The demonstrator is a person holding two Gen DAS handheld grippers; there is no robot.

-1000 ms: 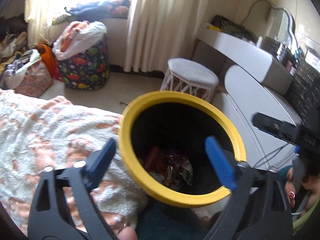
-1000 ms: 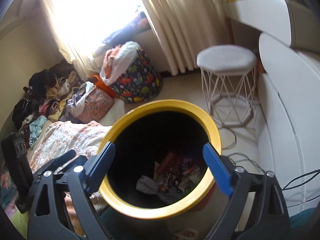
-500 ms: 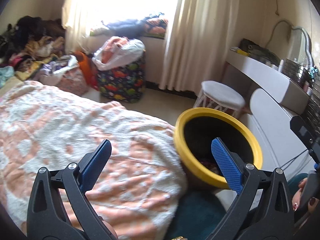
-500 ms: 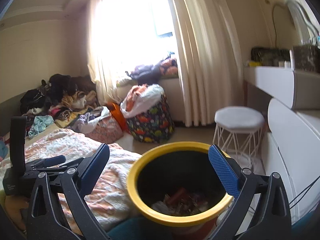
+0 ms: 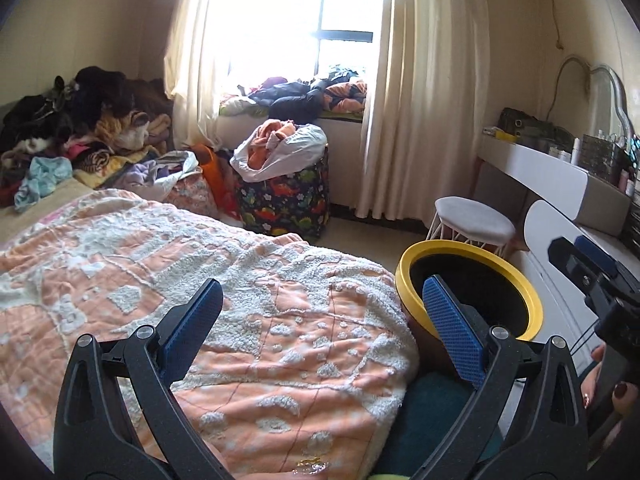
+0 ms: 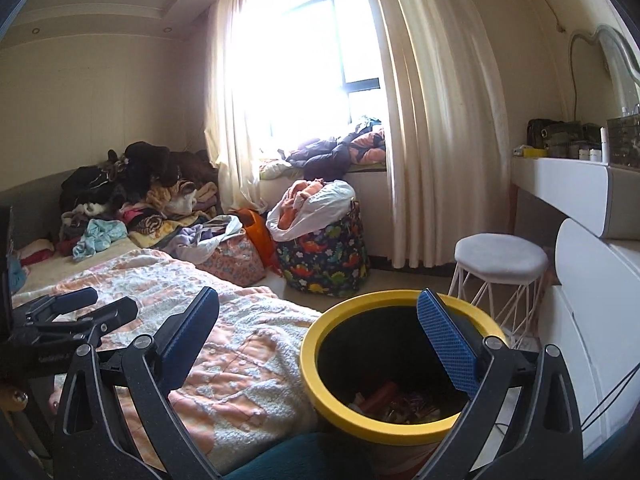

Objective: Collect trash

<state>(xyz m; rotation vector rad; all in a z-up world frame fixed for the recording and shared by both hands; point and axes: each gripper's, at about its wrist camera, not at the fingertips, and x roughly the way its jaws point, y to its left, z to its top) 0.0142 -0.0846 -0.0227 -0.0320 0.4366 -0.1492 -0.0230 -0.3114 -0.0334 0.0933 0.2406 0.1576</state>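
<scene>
Both grippers have lifted and tilted up within the last second: a second ago each camera looked steeply down into the bin, and now each looks level across the room. The left gripper (image 5: 320, 328) is spread wide and empty, and has swung left over the bed, so the bin now sits at its right side. The right gripper (image 6: 320, 332) is likewise spread wide and empty, with the yellow-rimmed bin (image 6: 316, 344) just below its right finger. Trash (image 6: 394, 400), wrappers and scraps, lies at the bottom of the bin. Judgement: a drop has probably just been completed, and both tools are free to search for the next item. The nearest surface is the orange-and-white blanket (image 5: 248, 304) on the bed; no loose litter can be made out on it. Beyond the bin stand a white stool (image 6: 502, 256) and a white dresser (image 6: 580, 192). Farther off are a dinosaur-print hamper (image 5: 288, 200), a clothes pile (image 5: 80, 120), curtains (image 6: 432, 120) and the window (image 6: 320, 60).
</scene>
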